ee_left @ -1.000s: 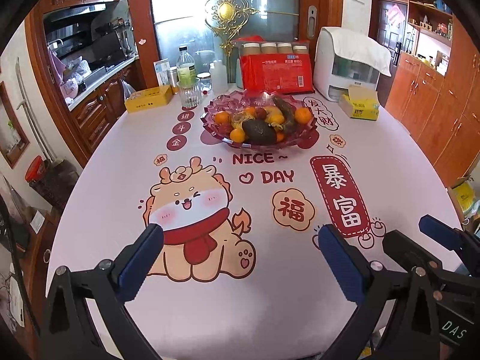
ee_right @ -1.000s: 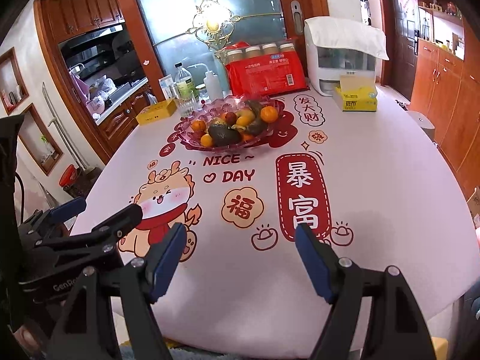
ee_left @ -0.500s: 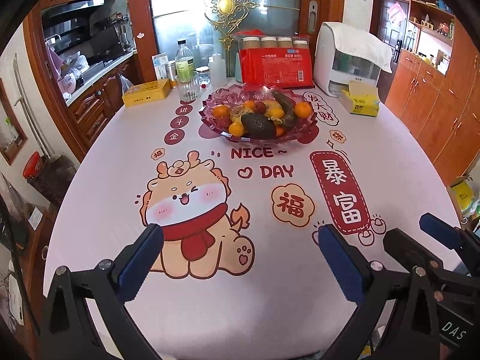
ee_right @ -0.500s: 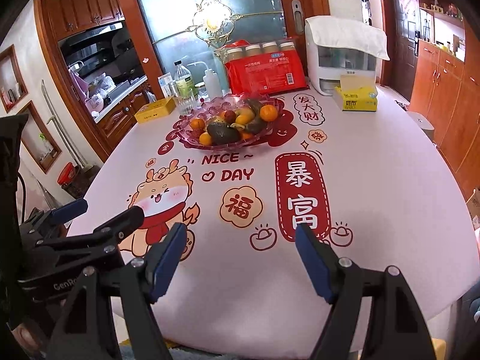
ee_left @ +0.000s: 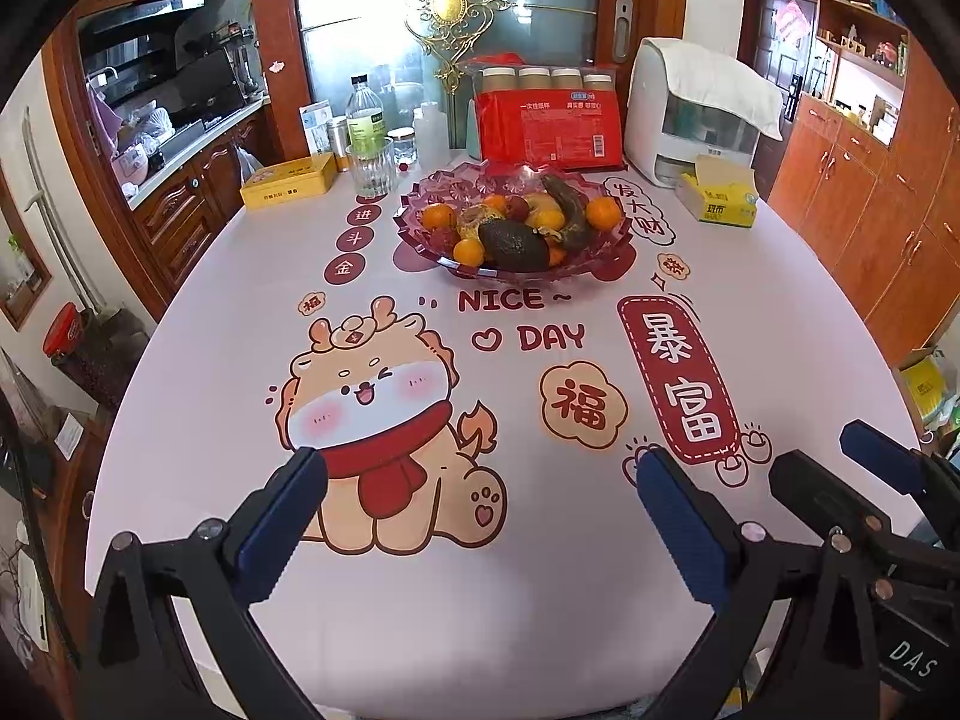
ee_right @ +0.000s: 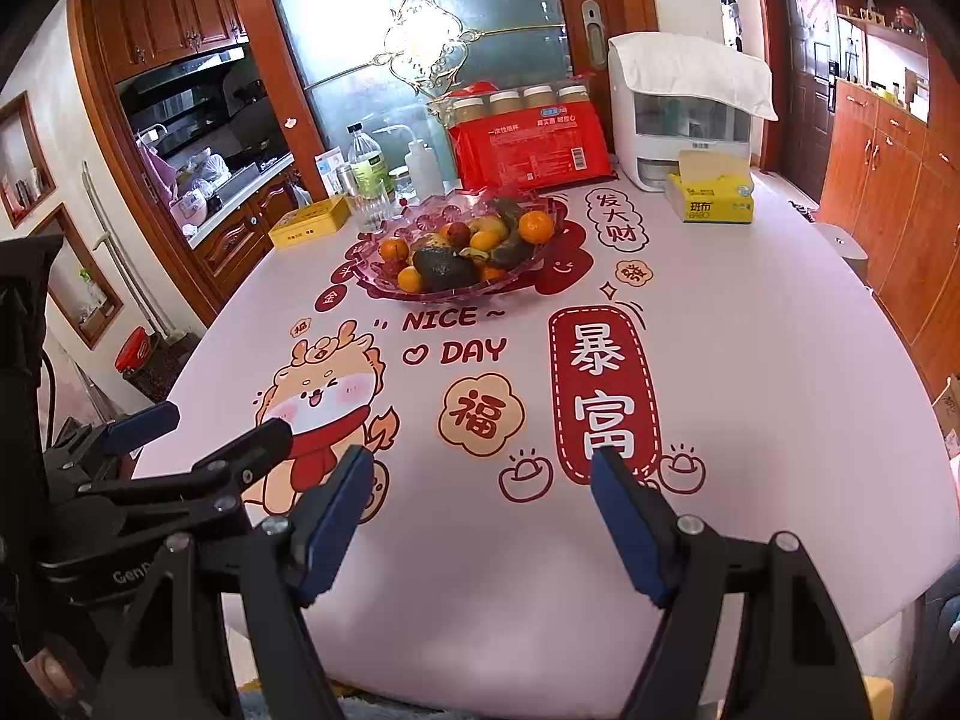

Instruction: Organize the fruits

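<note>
Hovering both grippers over the near edge of the worktop (ee_left: pixel 780 312), I see the left gripper (ee_left: pixel 474 516) and right gripper (ee_right: pixel 480 504) with fingers spread wide, holding nothing. All the fruit sits piled in the pink glass bowl (ee_left: pixel 420 240) at the far end, well apart from me. My pick would be the dark avocado (ee_left: pixel 513 245) on the near side: approach low, straddle it squarely, close gently so nothing rolls.

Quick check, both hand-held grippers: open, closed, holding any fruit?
Left hand-held gripper: open, holding nothing, above the table.
Right hand-held gripper: open, holding nothing, above the table.
</note>
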`<act>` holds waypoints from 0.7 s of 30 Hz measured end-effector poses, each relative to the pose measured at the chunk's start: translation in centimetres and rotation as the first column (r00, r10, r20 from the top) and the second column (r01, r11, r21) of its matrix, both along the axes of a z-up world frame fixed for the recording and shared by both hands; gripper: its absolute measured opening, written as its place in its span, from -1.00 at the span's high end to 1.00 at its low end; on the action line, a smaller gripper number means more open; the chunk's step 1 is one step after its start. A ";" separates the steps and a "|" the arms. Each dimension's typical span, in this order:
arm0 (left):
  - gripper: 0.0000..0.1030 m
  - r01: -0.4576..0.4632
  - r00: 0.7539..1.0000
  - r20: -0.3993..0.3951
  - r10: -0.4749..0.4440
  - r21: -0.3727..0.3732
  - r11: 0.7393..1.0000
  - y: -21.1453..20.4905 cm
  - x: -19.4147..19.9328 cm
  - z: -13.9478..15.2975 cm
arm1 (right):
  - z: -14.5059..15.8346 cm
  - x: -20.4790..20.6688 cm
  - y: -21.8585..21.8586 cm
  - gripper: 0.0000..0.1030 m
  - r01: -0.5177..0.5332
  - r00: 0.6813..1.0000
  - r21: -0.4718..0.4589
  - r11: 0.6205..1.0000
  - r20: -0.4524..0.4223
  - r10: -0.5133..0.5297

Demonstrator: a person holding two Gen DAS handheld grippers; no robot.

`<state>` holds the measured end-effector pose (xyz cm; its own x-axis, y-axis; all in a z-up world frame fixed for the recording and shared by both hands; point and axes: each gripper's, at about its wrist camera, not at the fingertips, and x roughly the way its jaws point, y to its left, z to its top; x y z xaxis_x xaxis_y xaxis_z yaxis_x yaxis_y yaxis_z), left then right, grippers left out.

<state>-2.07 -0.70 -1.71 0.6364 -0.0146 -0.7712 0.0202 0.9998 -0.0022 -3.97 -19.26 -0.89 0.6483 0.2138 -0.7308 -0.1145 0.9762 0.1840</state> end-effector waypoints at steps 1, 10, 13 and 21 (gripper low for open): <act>-0.99 0.000 1.000 0.001 0.000 0.001 1.000 0.0 0.0 0.0 | 0.0 0.1 0.0 -0.46 0.000 1.000 0.000 1.000 0.000 0.000; -0.99 0.001 1.000 -0.001 -0.001 0.000 1.000 0.1 0.1 0.1 | 0.0 0.0 0.1 -0.46 0.000 1.000 0.001 1.000 -0.001 0.000; -0.99 0.000 1.000 0.000 0.000 0.001 1.000 0.1 0.1 0.2 | 0.0 0.0 0.1 -0.46 0.000 1.000 0.001 1.000 -0.001 0.000; -0.99 0.000 1.000 -0.007 0.000 -0.001 1.000 0.1 -0.2 -0.4 | 0.0 0.0 0.1 -0.46 0.000 1.000 0.002 1.000 -0.003 0.000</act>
